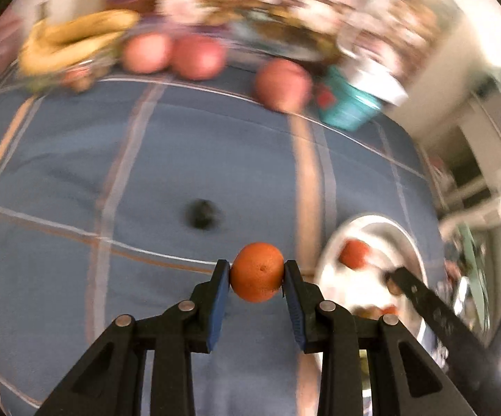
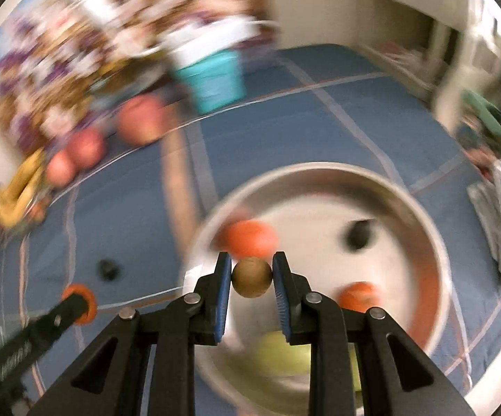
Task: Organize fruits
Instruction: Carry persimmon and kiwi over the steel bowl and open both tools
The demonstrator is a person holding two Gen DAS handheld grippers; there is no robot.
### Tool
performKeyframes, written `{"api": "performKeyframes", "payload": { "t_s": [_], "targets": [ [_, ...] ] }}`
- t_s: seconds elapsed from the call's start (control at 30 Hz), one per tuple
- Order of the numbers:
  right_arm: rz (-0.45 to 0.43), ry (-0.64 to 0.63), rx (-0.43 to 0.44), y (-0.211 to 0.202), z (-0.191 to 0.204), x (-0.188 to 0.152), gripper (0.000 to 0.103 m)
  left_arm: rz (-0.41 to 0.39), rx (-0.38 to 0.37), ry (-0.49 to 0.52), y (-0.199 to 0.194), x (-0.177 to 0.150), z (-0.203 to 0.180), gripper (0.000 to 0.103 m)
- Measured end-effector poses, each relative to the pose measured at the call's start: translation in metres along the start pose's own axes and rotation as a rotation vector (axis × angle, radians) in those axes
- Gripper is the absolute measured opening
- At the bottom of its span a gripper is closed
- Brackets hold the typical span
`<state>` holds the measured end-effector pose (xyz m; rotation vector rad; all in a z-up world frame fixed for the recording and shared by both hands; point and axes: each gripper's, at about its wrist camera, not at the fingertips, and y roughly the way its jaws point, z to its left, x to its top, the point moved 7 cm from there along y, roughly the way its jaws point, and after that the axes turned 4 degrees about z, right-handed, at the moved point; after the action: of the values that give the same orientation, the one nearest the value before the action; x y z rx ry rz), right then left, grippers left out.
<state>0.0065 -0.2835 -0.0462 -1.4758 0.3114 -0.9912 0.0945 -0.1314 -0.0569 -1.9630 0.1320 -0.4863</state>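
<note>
**Both grippers loaded, much of the scene smeared by blur**

The left gripper (image 1: 256, 272) clamps a round orange citrus fruit (image 1: 257, 271) between its blue pads, above the blue checked cloth (image 1: 77, 173) that covers the surface. The fruit is sharp; almost everything behind it is streaked. A small dark object (image 1: 202, 214) lies on the cloth ahead of it, too blurred to identify.

The right gripper (image 2: 252, 277) grips a small brown round fruit (image 2: 252, 276) over the near rim of a wide round metal bowl (image 2: 423, 215). Inside the bowl lie two blurred orange fruits (image 2: 250, 237), one just behind the held fruit and one beside the right finger, plus a dark lump (image 2: 359, 234) that cannot be made out. A yellow-green fruit (image 2: 285, 350) sits at the bowl's near side, mostly hidden behind the gripper's black linkage.

At the far edge of the cloth, the left wrist view shows a bunch of yellow bananas (image 1: 77, 41), three reddish round fruits (image 1: 198, 57) and a teal container (image 1: 345, 104), all soft-edged. The bowl is cut off at that view's right side, with the other gripper's black arm crossing it.
</note>
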Motion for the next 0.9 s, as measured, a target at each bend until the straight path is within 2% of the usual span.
{"api": "performKeyframes", "payload": {
  "t_s": [0.1,0.27,0.5,0.9],
  "targets": [
    [-0.009,0.076,-0.018,-0.004,-0.033,0.006,0.025,0.01,-0.009,0.092,0.006,-0.008,-0.031,0.034],
    [-0.023,0.151,-0.025,-0.008,-0.06,0.01,0.026,0.023,-0.019,0.237,0.014,-0.025,-0.073,0.034],
    [-0.014,0.132,-0.008,-0.005,-0.057,0.008,0.026,0.034,-0.015,0.281,0.023,-0.03,-0.084,0.034],
    [-0.007,0.113,0.009,-0.001,-0.051,0.005,0.026,0.047,0.002,0.29,0.027,-0.034,-0.083,0.036]
  ]
}}
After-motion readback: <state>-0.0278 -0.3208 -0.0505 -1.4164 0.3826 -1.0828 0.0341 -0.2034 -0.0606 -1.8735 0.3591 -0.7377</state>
